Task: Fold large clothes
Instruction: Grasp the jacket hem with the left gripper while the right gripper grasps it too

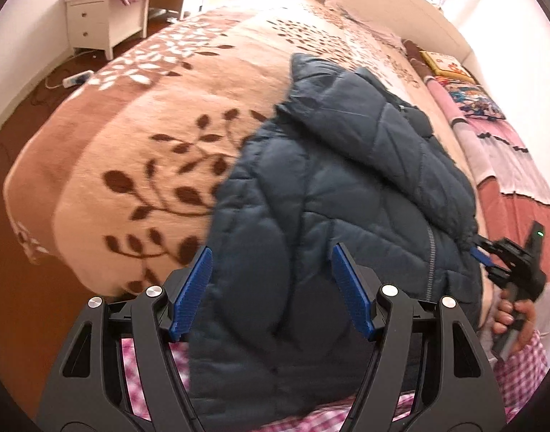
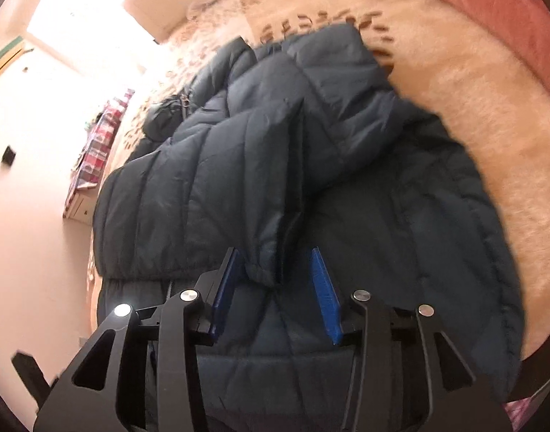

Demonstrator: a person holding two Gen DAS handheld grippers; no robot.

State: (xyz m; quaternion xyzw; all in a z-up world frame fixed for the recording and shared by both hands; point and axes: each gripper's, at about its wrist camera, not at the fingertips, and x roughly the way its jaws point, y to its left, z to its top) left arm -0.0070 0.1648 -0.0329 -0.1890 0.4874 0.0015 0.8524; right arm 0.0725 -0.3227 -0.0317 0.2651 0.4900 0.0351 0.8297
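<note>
A dark blue quilted puffer jacket point(image 1: 332, 194) lies partly folded on a peach blanket with brown leaf prints point(image 1: 159, 136). My left gripper point(image 1: 271, 252) is open, its blue pads wide apart over the jacket's near edge. In the left wrist view the right gripper point(image 1: 483, 255) sits at the jacket's right hem. In the right wrist view my right gripper point(image 2: 275, 255) is open, with a fold of the jacket point(image 2: 260, 180) lying between its blue pads. One sleeve point(image 2: 325, 82) lies folded across the body.
A white desk with drawers point(image 1: 95, 21) stands far left, and a power strip point(image 1: 77, 78) lies on the brown floor. A white headboard point(image 1: 383, 7) runs along the back. Patterned pillows point(image 1: 465, 90) and a pink checked sheet point(image 1: 519, 367) lie at the right.
</note>
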